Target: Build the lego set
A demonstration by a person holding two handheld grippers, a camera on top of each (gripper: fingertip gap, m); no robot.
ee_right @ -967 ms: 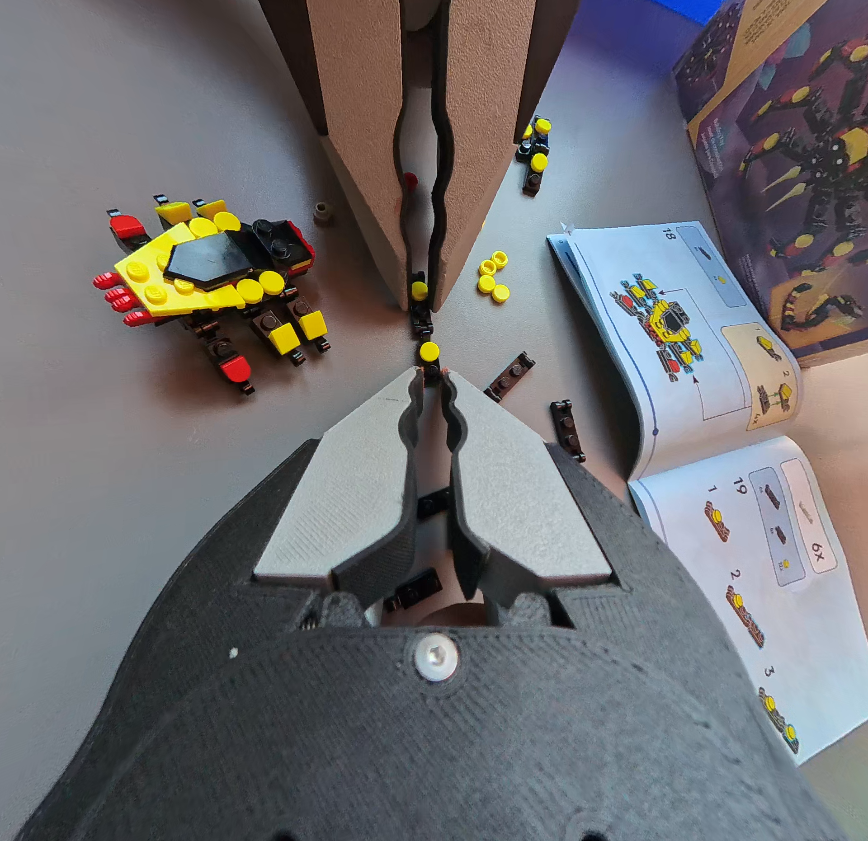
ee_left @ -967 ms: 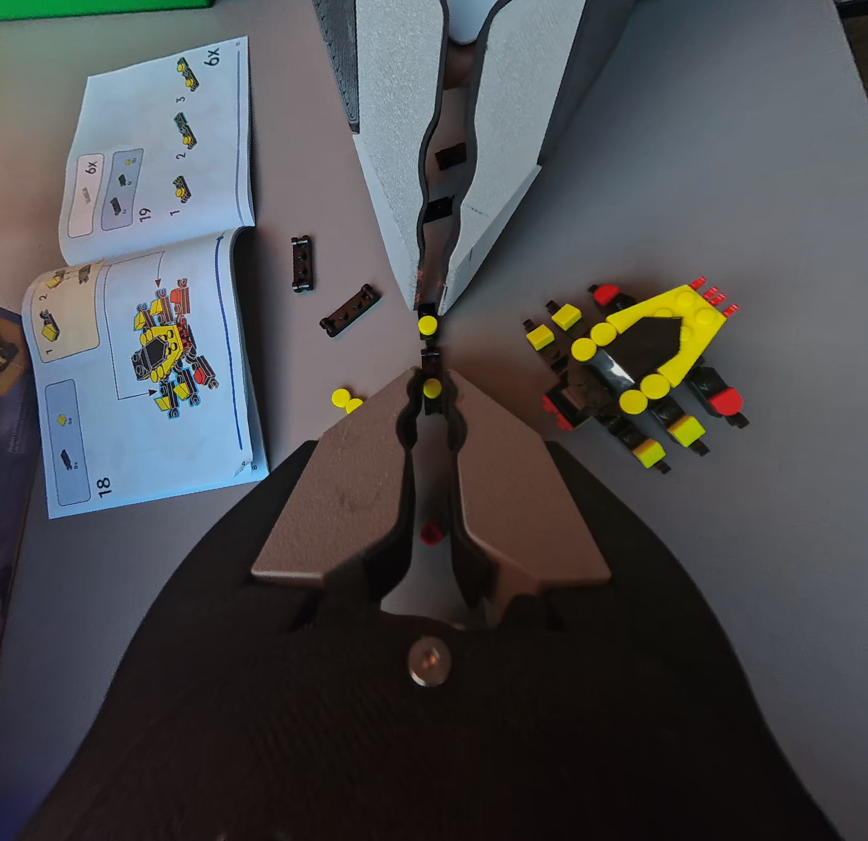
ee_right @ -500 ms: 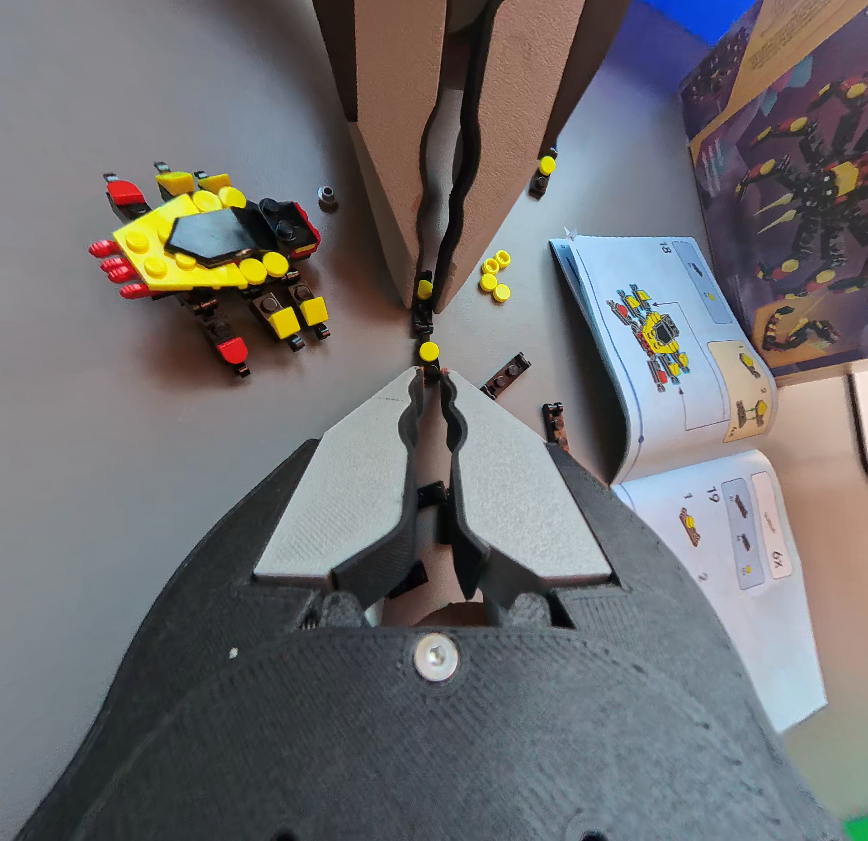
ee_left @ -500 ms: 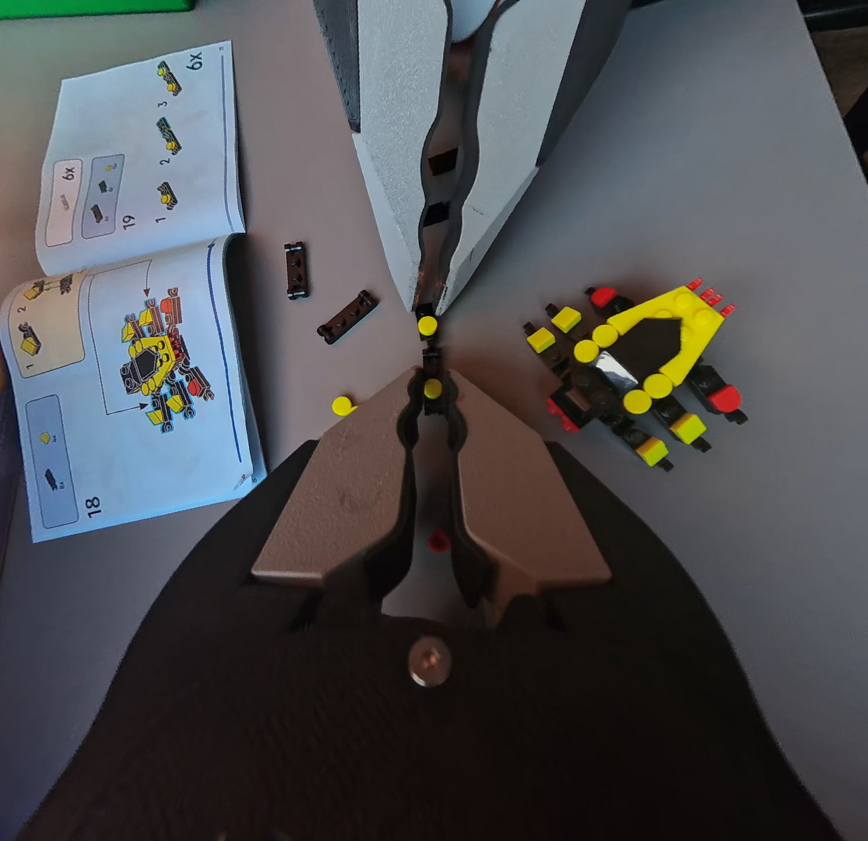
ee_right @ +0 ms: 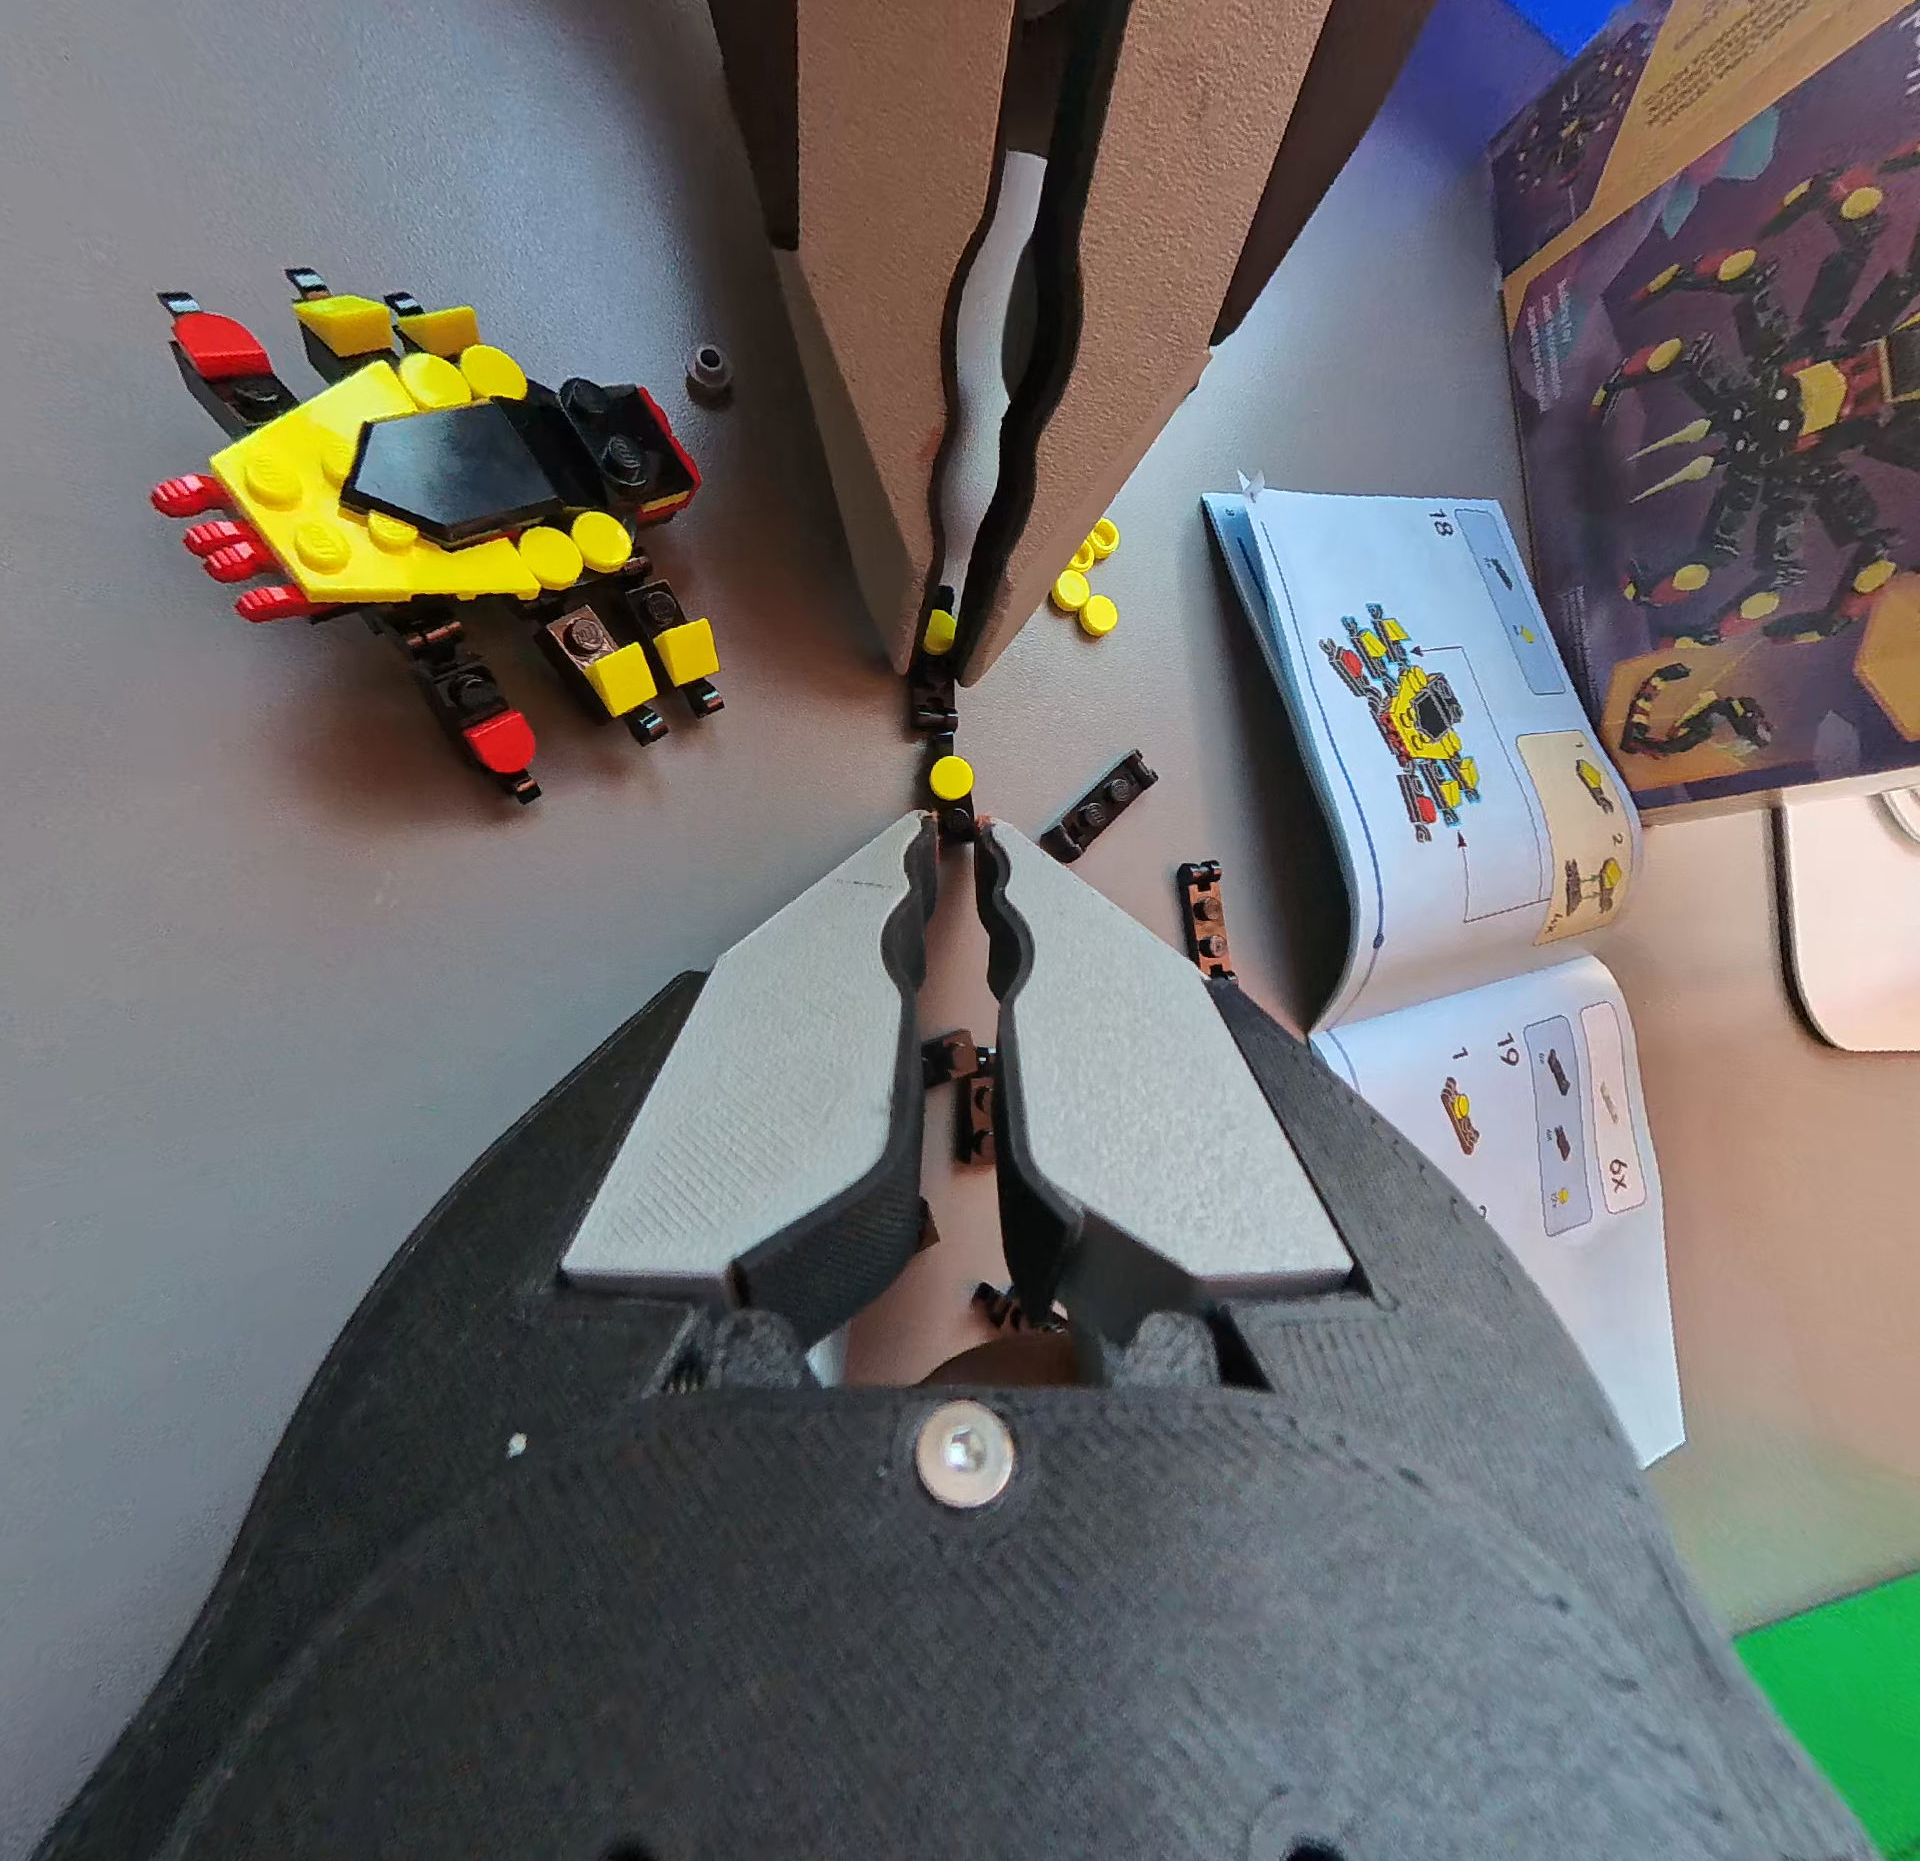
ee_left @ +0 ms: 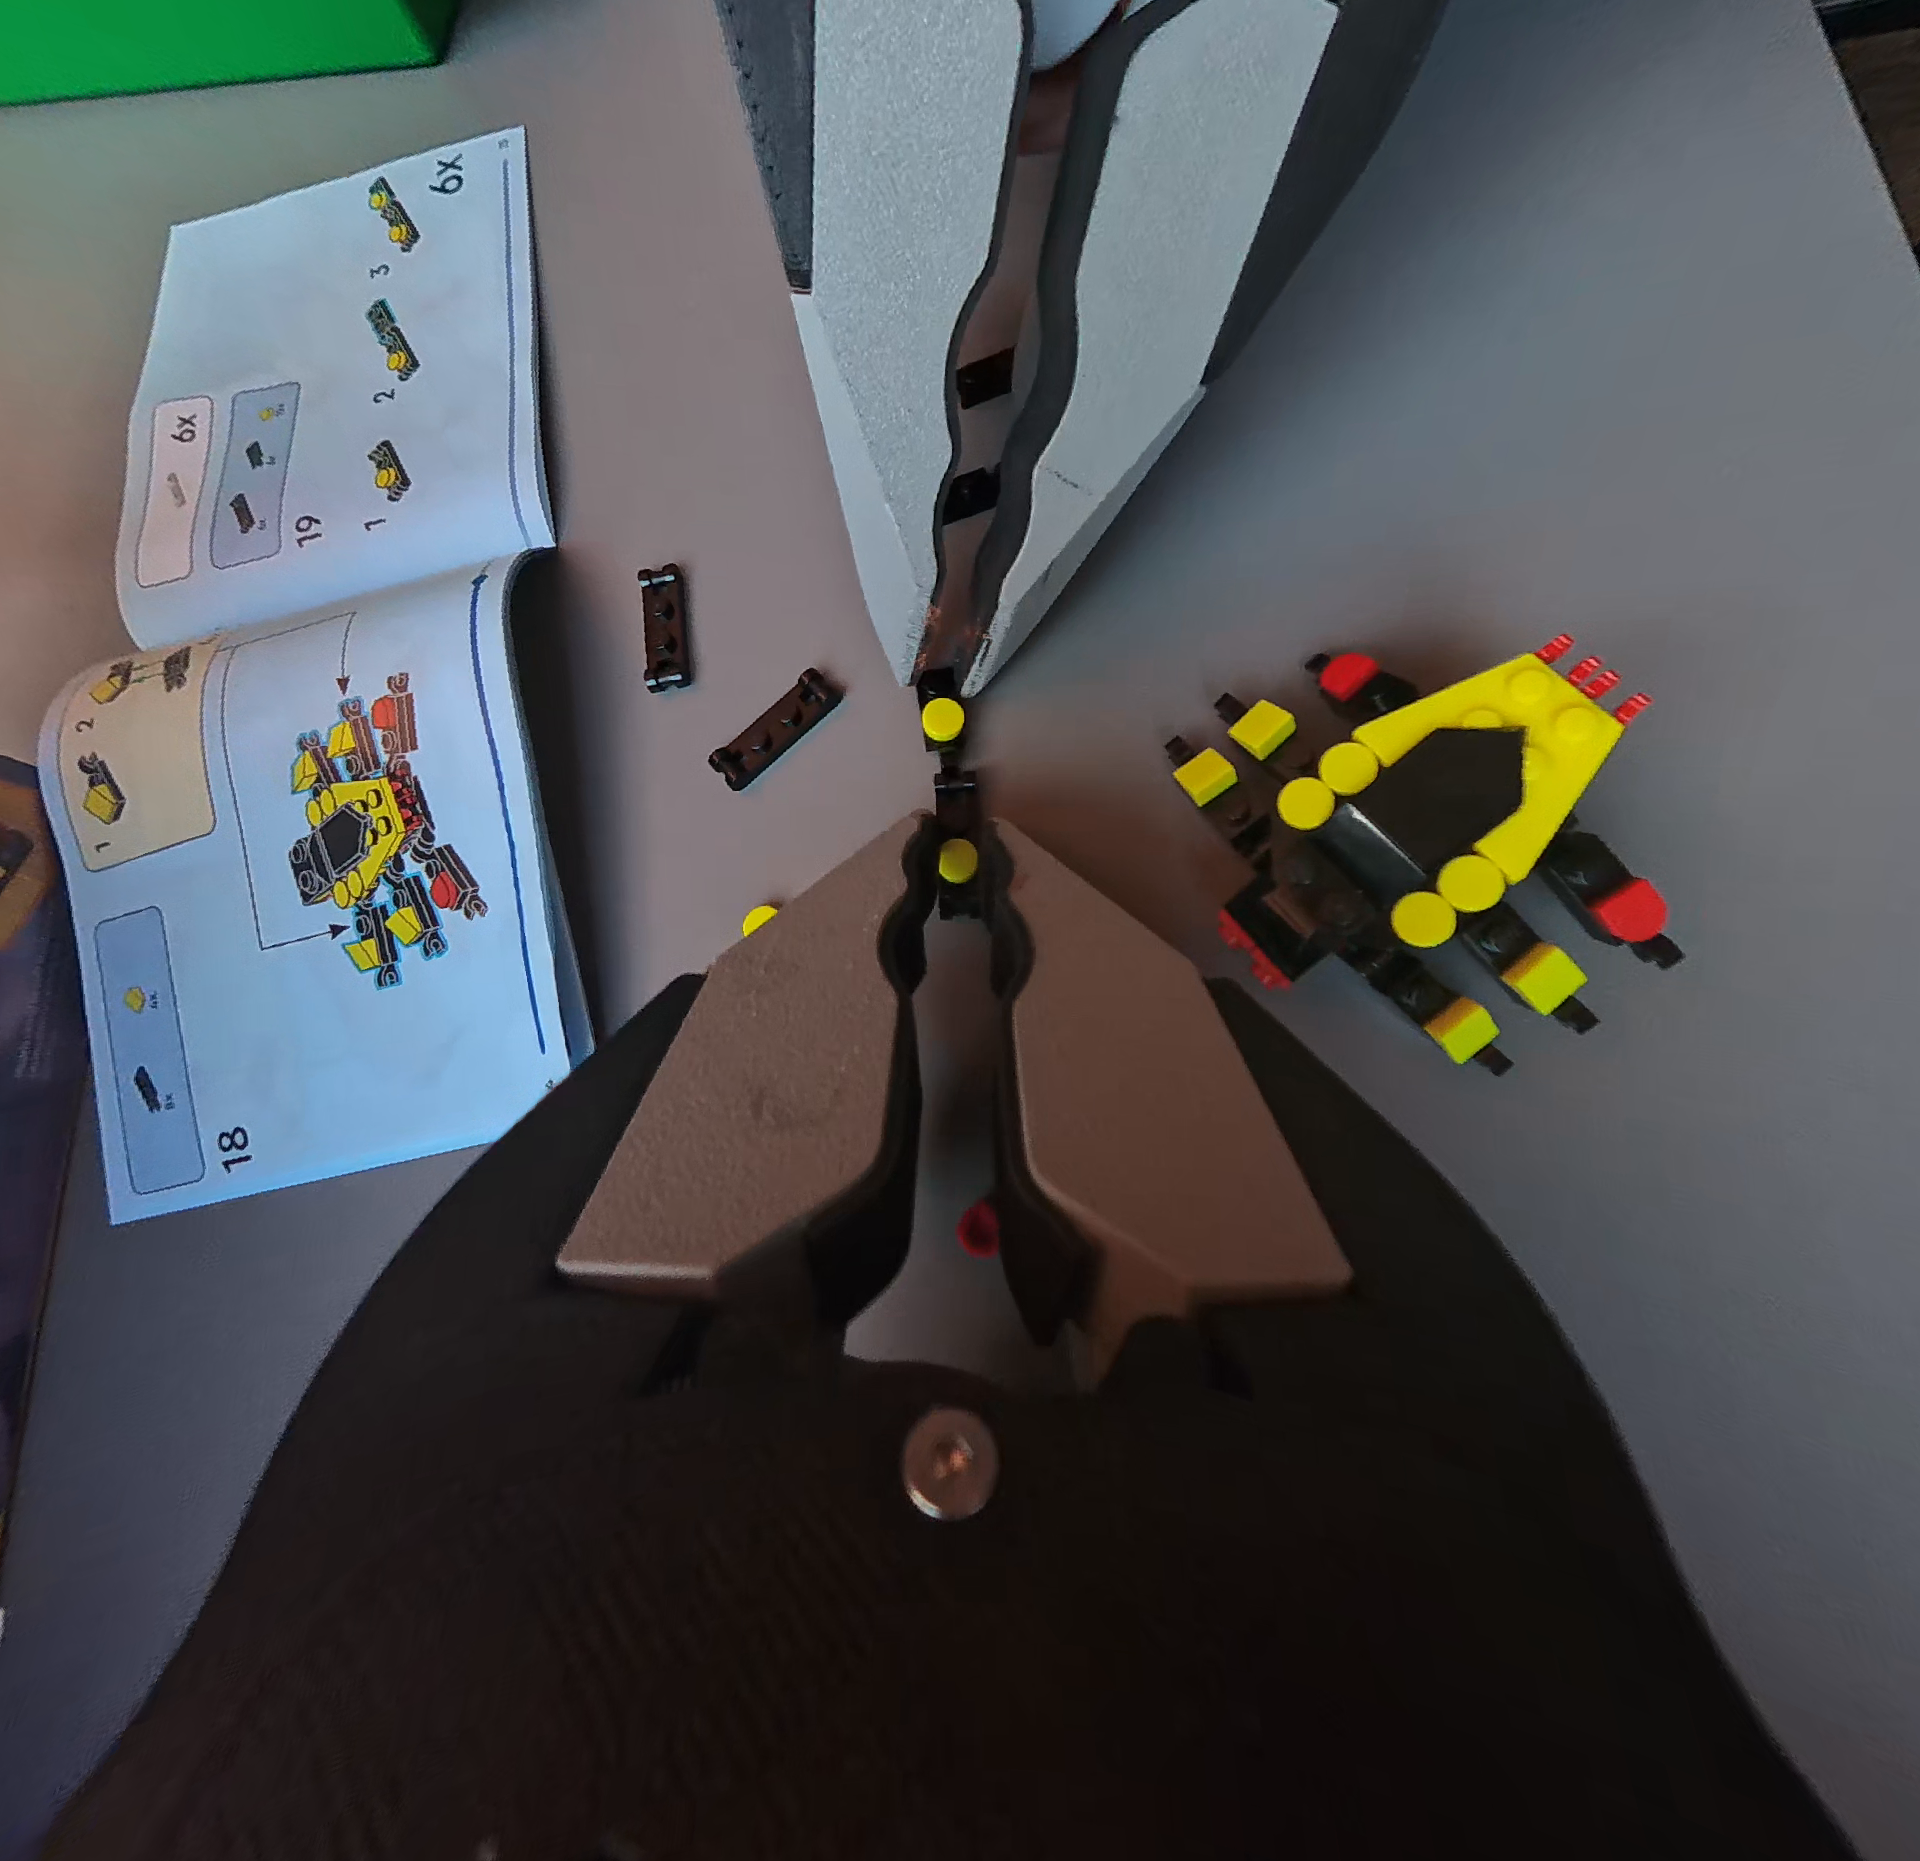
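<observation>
1. Between my two tips hangs a thin black leg piece (ee_left: 951, 772) carrying two yellow round tiles, held above the counter (ee_left: 1558, 357).
2. My left hand-held gripper (ee_left: 954, 855) is pinched tight on its near end; my right hand-held gripper (ee_right: 951, 824) is clamped on the other end.
3. The half-built spider body (ee_right: 436, 502), yellow, black and red, lies well to the left in the right wrist view.
4. Two loose black plates (ee_left: 665, 627) (ee_left: 776, 729) lie between the grippers and the open instruction booklet (ee_left: 332, 668).
5. I count four loose yellow round tiles (ee_right: 1086, 590) clustered just right of the left gripper in the right wrist view.
6. The set's box (ee_right: 1725, 409) sits far right.
</observation>
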